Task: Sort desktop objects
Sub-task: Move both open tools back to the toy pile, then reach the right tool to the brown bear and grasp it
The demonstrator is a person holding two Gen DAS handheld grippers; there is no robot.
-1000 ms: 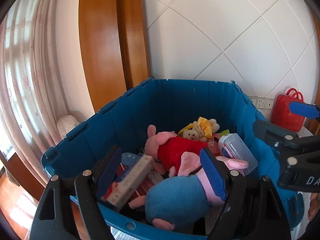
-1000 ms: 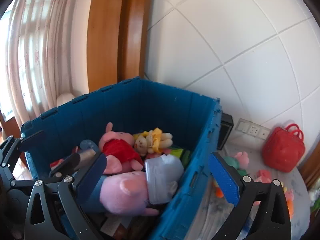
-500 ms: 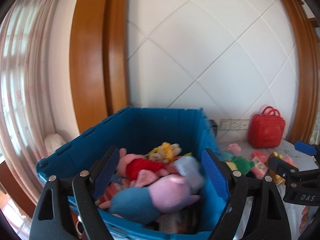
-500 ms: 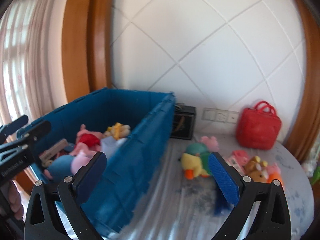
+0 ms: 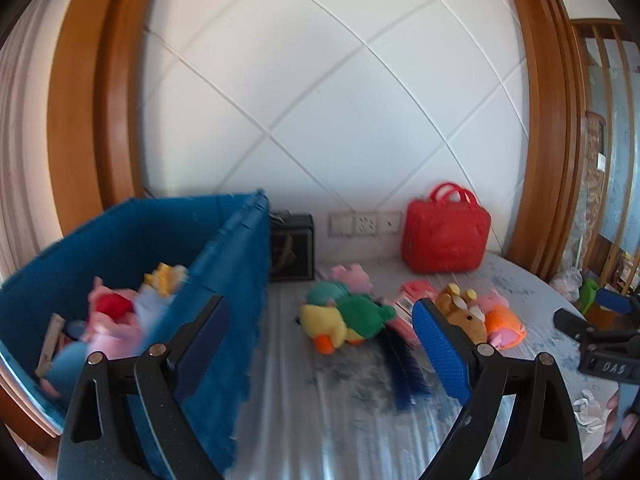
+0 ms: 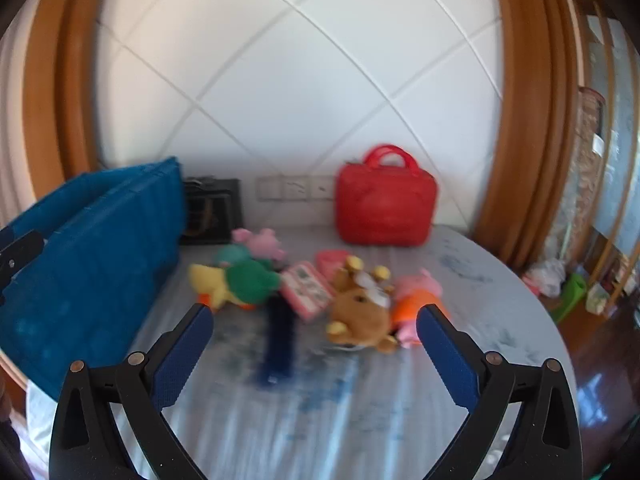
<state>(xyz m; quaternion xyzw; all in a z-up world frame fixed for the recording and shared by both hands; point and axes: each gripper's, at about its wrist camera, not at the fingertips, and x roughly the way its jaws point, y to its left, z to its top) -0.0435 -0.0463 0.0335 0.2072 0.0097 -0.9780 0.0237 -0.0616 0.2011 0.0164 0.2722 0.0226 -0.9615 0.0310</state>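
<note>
A blue crate at the left holds several plush toys. On the table lie a yellow and green duck plush, a brown bear plush, a pink and orange pig plush, a pink box and a dark blue strip. My left gripper is empty, its jaws opening wider beside the crate's right wall. My right gripper stands open and empty over the table, short of the toys; it also shows at the right edge.
A red handbag stands at the back by the wall sockets. A black box sits behind the crate. The round table's edge curves at the right, with floor clutter beyond.
Both grippers have swung right, away from above the crate's inside towards the table with the loose toys. The left jaws have spread a little wider.
</note>
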